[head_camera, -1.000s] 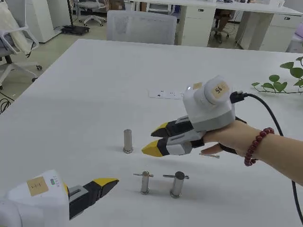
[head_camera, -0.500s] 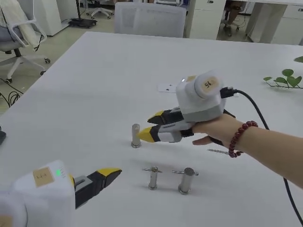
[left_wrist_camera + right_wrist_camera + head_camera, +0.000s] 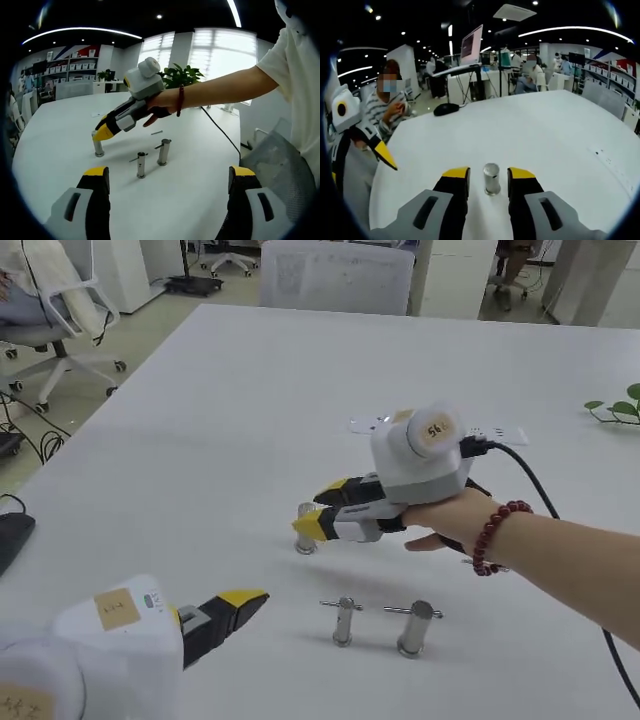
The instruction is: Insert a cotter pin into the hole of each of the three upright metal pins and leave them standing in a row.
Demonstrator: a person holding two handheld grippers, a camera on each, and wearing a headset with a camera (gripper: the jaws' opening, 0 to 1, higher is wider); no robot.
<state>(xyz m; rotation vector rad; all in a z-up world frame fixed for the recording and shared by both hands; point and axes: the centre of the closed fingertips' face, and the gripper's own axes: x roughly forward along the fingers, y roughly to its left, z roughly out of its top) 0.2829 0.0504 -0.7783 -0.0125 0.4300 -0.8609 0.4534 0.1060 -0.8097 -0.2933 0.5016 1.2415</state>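
Bare upright metal pin [image 3: 491, 184] stands vertical between the right gripper's [image 3: 312, 513] parted jaws, unclamped, at the tabletop's [image 3: 200, 430] middle.

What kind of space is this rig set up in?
Most likely an open-plan office or lab. A large white table serves as the workbench, and a wheeled office chair stands beside it. A monitor sits on a desk behind, and a leafy plant stands before bright windows.

Head view looks down; gripper views look low, seemingly crosswise (right's nearest); all share the bare pin [image 3: 491, 178].
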